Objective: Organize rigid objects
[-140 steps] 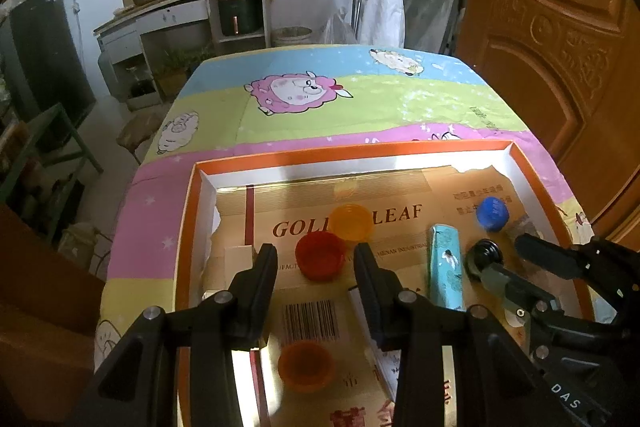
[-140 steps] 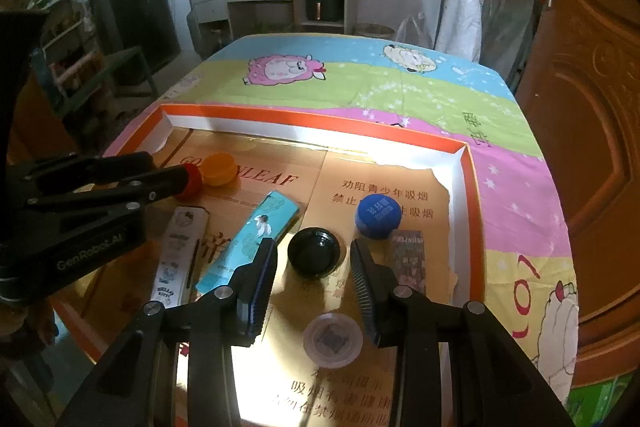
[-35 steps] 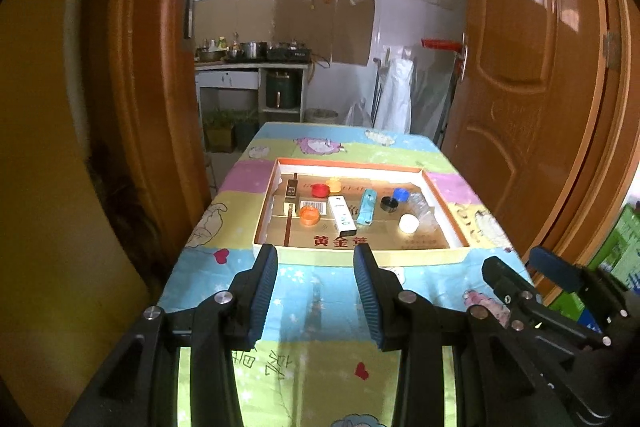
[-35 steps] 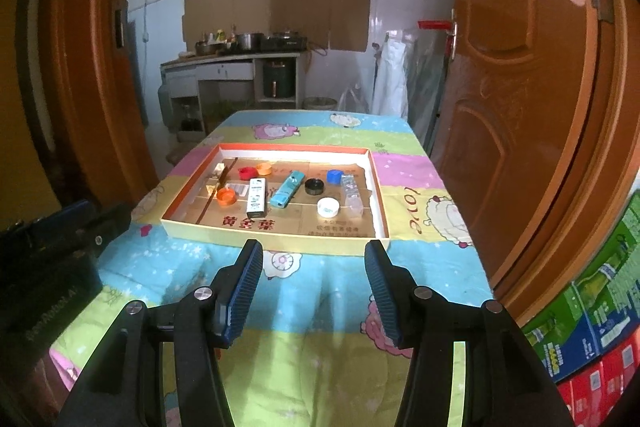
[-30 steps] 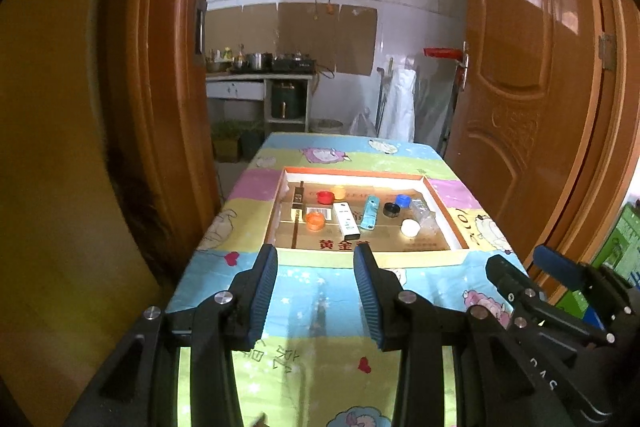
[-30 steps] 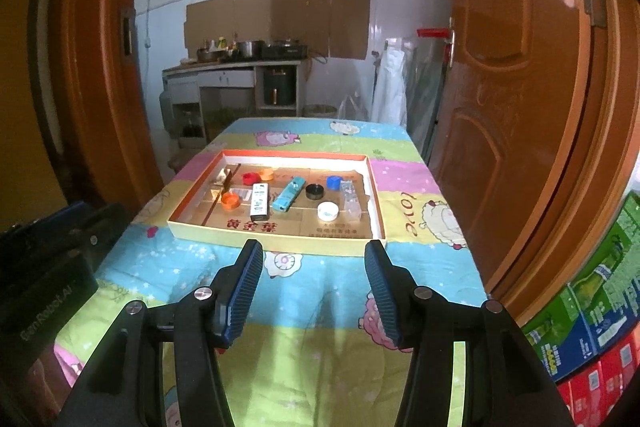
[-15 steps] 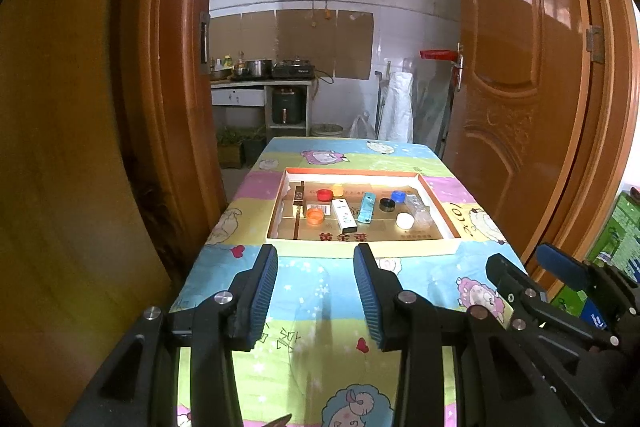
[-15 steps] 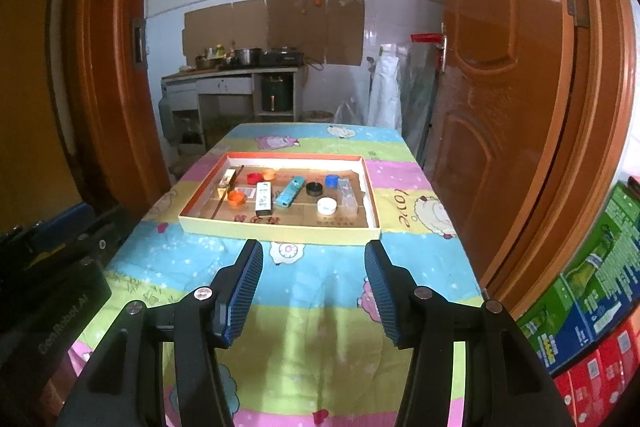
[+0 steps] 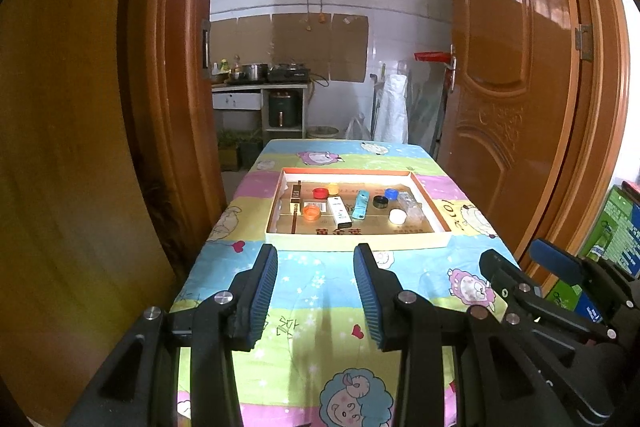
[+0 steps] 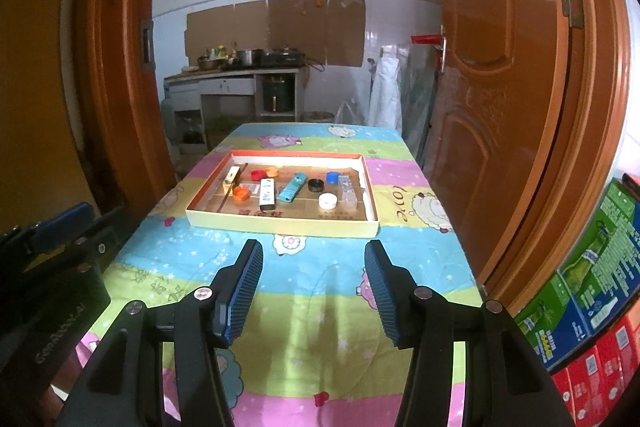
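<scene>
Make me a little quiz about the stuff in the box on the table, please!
1. True or false: the left tongs hold a cap.
2. Which cap lies closest to the black cap? A white, B blue, C red.
3. Fill in: the shallow box sits on a ___ tablecloth.

Key: 1 false, both tongs are empty and far short of the box. 2 B, the blue cap. 3 cartoon sheep.
</scene>
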The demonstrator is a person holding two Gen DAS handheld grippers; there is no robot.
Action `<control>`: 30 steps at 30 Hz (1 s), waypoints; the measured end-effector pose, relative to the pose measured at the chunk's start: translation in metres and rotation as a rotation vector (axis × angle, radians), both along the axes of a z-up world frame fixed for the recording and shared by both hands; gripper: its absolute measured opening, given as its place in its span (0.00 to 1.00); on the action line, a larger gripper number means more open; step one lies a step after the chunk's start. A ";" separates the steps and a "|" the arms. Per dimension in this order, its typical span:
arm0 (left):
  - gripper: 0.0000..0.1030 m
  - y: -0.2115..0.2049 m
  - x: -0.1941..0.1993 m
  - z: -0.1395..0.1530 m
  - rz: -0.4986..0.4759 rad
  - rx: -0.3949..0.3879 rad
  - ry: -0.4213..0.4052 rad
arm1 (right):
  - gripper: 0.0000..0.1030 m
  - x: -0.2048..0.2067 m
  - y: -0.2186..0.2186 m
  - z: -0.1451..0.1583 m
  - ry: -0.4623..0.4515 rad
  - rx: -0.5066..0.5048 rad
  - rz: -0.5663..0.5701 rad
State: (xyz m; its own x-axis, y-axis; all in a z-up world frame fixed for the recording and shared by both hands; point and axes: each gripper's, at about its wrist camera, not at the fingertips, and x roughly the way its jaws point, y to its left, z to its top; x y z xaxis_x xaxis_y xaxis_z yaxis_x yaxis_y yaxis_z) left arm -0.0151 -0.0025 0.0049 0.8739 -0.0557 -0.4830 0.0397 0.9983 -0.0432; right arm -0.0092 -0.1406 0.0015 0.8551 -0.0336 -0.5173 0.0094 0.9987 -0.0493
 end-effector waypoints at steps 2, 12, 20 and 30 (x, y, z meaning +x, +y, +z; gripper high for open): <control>0.38 -0.001 -0.001 0.000 0.000 0.002 0.000 | 0.53 -0.003 0.000 0.001 -0.005 0.000 0.001; 0.38 -0.001 -0.004 -0.001 0.005 0.010 -0.001 | 0.53 -0.006 0.000 0.002 -0.009 0.007 0.005; 0.38 0.000 -0.004 0.000 0.009 0.014 -0.002 | 0.53 -0.006 0.000 0.002 -0.008 0.007 0.006; 0.38 0.001 -0.005 0.001 0.010 0.015 -0.003 | 0.53 -0.006 0.000 0.002 -0.009 0.008 0.006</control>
